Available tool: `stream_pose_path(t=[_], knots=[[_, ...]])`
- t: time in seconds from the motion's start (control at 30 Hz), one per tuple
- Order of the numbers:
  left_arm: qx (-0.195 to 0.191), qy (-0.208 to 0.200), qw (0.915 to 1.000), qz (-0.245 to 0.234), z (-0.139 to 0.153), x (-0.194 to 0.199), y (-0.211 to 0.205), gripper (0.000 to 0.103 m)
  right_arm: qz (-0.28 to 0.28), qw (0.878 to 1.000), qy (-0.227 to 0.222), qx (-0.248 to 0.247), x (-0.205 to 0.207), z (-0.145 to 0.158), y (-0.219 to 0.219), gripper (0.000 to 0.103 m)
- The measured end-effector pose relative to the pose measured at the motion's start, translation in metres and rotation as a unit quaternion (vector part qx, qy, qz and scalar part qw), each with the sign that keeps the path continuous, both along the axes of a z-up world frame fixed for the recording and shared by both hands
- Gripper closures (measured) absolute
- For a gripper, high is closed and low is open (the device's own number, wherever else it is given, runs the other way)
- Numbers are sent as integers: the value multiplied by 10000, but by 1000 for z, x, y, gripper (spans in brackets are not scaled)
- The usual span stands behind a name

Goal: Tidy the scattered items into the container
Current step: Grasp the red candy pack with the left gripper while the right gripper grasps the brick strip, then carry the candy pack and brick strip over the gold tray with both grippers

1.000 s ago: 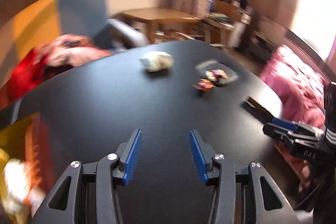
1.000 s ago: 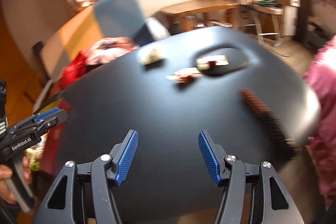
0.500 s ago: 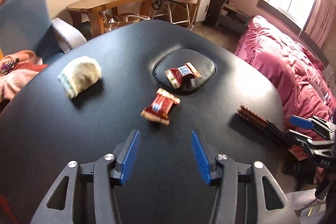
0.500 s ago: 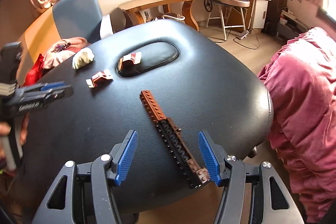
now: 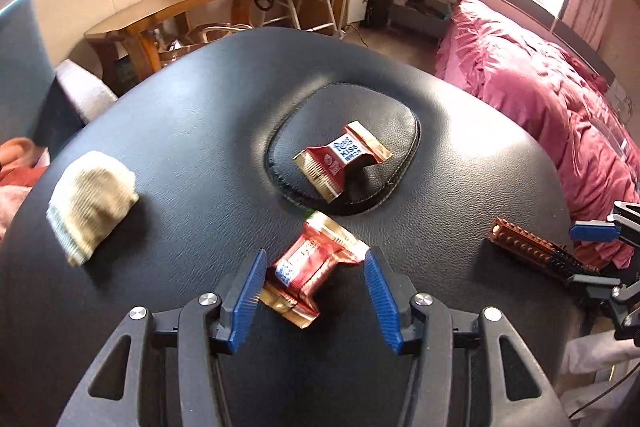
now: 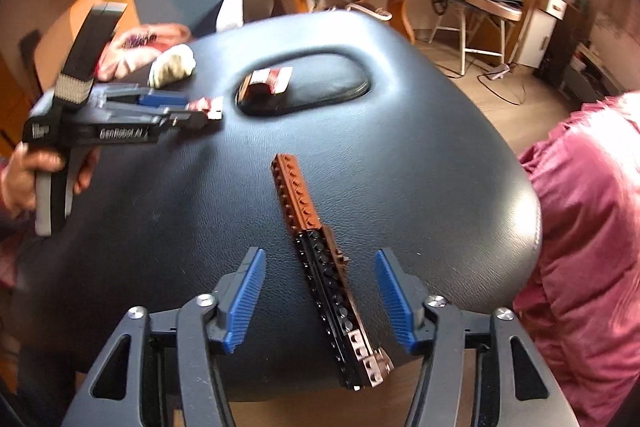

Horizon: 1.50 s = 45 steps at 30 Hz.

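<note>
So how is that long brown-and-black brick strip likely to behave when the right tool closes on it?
The brick strip looks like rigid plastic, so it probably stays stiff rather than sagging. The right tool, jaws closing, straddles the black part near one end, so the long brown end may droop or swing. The brown-black joint might snap apart.

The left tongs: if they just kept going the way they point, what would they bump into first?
Most likely the nearer candy. It already lies between the open left tongs, whose pads do not seem to press on it. Right under it is the black padded table. Exact depth is hard to judge.
</note>
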<state>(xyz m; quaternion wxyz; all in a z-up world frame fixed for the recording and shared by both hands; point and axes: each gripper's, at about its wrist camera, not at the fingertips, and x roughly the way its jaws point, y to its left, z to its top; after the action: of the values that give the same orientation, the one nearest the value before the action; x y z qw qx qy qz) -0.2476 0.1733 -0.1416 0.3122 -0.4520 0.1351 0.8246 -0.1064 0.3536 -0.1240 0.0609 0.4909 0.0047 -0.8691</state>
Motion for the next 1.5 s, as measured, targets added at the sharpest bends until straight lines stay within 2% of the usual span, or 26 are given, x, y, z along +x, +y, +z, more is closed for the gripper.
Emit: stream_pose_path(t=[0.07, 0.17, 0.23, 0.3, 0.5, 0.67, 0.77, 0.9, 1.1, 1.37, 1.4, 1.43, 1.5], knots=[[-24, -64, 10000, -11, -4, -4, 4, 51, 41, 9999, -113, 100, -2, -7, -2, 48], [-45, -36, 10000, -11, -8, -6, 8, 51, 31, 9996, -150, 224, -4, -14, -3, 58], [-80, 43, 10000, -12, -9, -4, 8, 56, -8, 9996, -90, 253, -3, -14, -3, 67], [-94, 88, 9999, -3, -8, -1, 5, 66, -26, 9996, -76, 261, -3, -13, -3, 70], [-125, 80, 9999, 71, -7, 14, -8, 66, -57, 9997, -58, 210, -3, -10, -7, 74], [-209, 86, 9991, 345, -6, 38, -28, 66, -43, 10000, -13, -6, -2, -10, -25, 75], [-221, 70, 9973, 702, -4, 55, -50, 66, 13, 10000, 11, -98, -3, -11, -42, 75], [-178, 91, 9919, 1251, 3, 81, -88, 67, 202, 9995, 26, -261, -1, -11, -71, 75], [-215, 121, 9833, 1804, 7, 123, -136, 67, 537, 9979, 25, -356, 5, -12, -125, 75], [-75, 70, 9749, 2226, 5, 167, -182, 67, 725, 9960, -60, -527, 21, -13, -163, 74], [-37, 51, 9739, 2268, 4, 173, -187, 67, 709, 9958, -51, -573, 22, -13, -163, 73], [4, 40, 9733, 2295, 4, 176, -189, 66, 697, 9955, -69, -635, 24, -13, -164, 65], [89, 8, 9722, 2340, 3, 182, -194, 66, 651, 9952, -50, -730, 29, -12, -163, 59]])
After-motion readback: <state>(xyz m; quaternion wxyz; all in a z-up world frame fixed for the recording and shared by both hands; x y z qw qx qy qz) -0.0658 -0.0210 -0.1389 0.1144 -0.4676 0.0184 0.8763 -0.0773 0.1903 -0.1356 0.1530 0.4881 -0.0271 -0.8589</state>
